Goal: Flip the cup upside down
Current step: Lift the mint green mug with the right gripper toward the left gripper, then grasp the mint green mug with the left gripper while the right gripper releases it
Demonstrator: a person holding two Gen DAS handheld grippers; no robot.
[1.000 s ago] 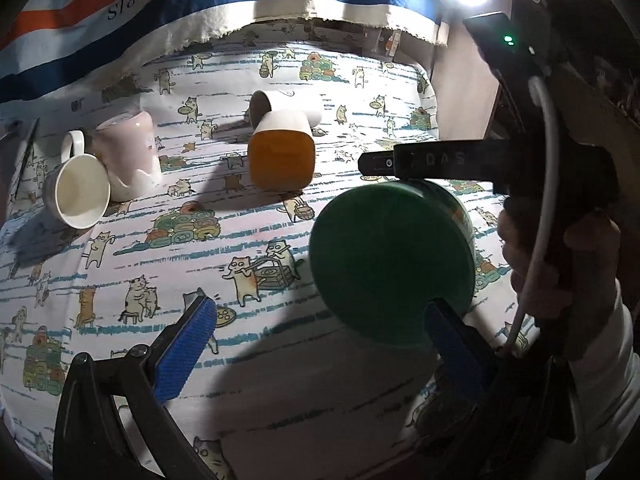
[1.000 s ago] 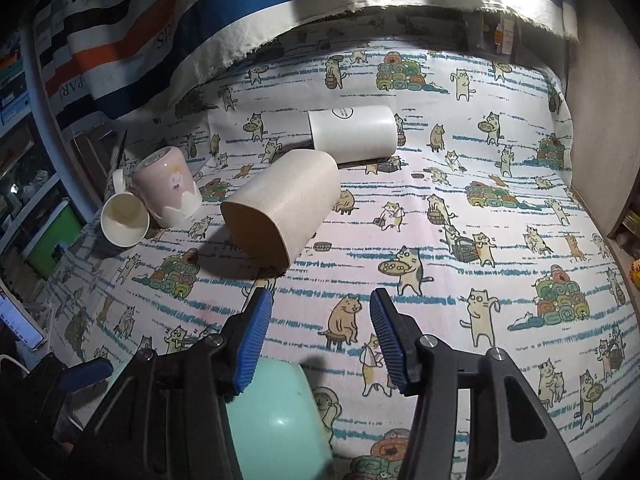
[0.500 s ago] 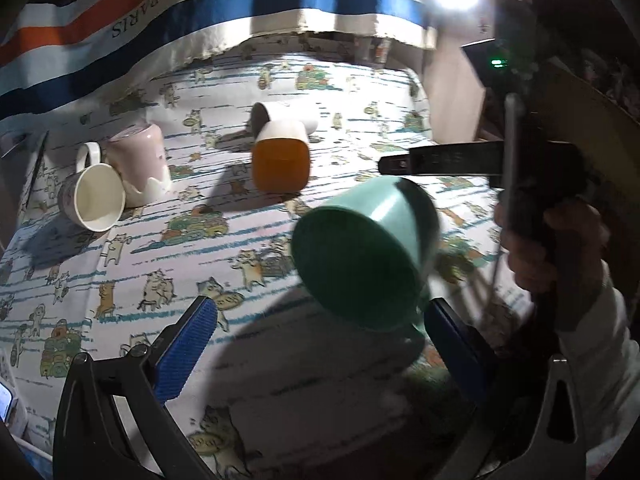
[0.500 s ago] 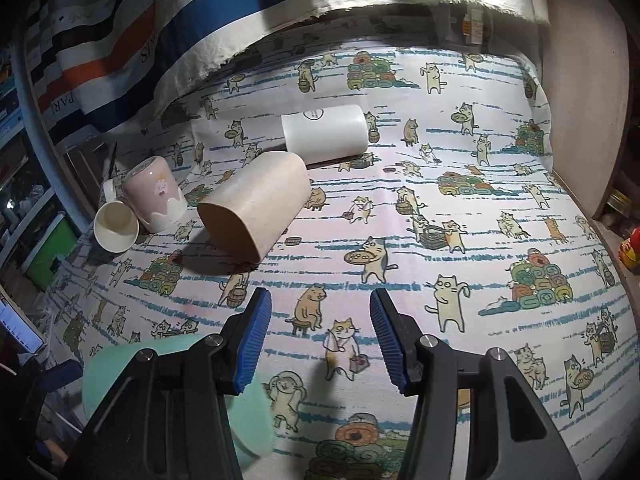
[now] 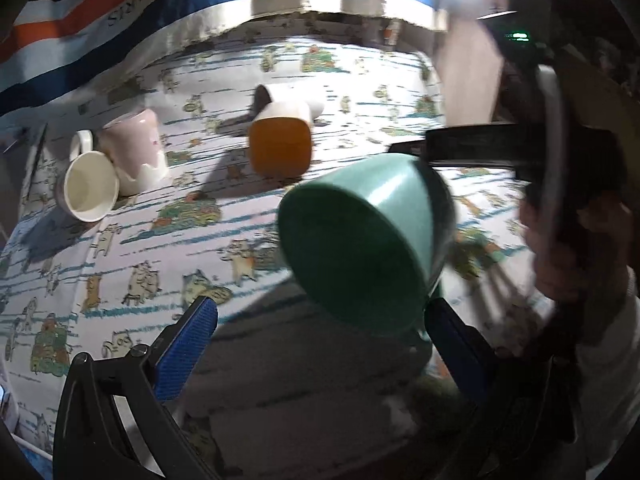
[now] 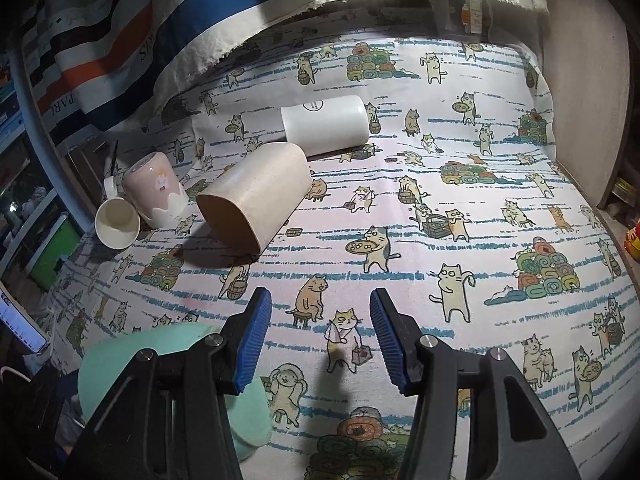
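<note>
A mint-green cup (image 5: 360, 240) hangs tilted in the air in the left wrist view, its base turned toward the camera and slightly blurred. It sits against the right finger (image 5: 452, 332) of my left gripper (image 5: 320, 332), whose jaws stand wide apart; whether anything grips it is unclear. The cup also shows at the lower left of the right wrist view (image 6: 172, 364), behind my right gripper's left finger. My right gripper (image 6: 318, 340) is open and empty above the cat-print cloth (image 6: 440, 240).
A beige tumbler (image 6: 256, 196) and a white cylinder cup (image 6: 324, 124) lie on their sides mid-table. A pink cup (image 6: 154, 188) stands upside down beside a white mug (image 6: 116, 222) on its side. Striped fabric (image 6: 200, 12) hangs behind; a wooden panel (image 6: 580, 92) stands on the right.
The green cup has tipped and risen, its base swinging from facing the camera toward up-left. The right gripper has drawn back from it slightly.
</note>
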